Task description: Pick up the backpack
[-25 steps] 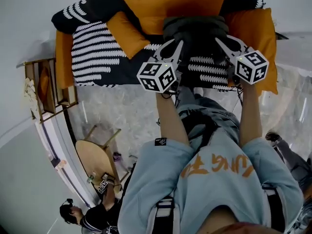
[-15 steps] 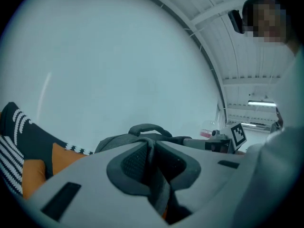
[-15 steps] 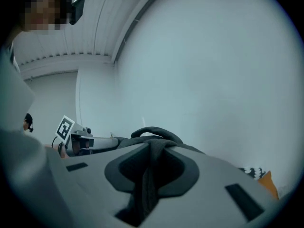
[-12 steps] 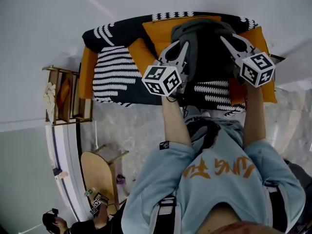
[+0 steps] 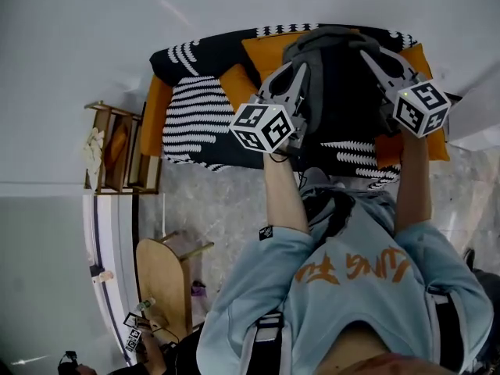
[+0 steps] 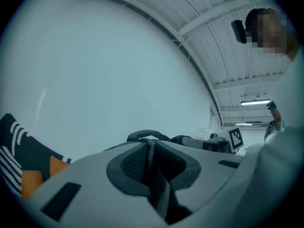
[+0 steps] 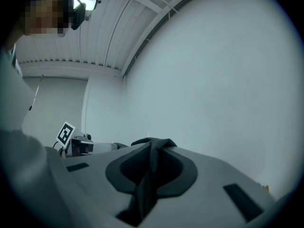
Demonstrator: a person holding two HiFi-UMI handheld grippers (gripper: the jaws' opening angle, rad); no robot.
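- The dark grey fabric backpack (image 5: 337,84) hangs between the two tools, out in front of the person and over the far black-and-white striped sofa (image 5: 195,112). One tool grips each side, which I take to be what keeps the load level.
- The left gripper (image 5: 300,69) is nipped down narrow on a dark webbing strap (image 6: 154,167). Its pads press the strap from both sides.
- The right gripper (image 5: 369,53) holds the backpack's right side the same way. Its jaws are closing tighter on a fold of dark fabric (image 7: 145,184) pinched between them, probably to stop any slip.
- Both tools point level, so the straps take the weight.
- The backpack looks soft and slumped, with a rounded top and a carry loop (image 6: 145,135) standing up.
- Its bottom is hidden from me, so I can't say whether it is clear of the seat and the orange cushions (image 5: 238,84).
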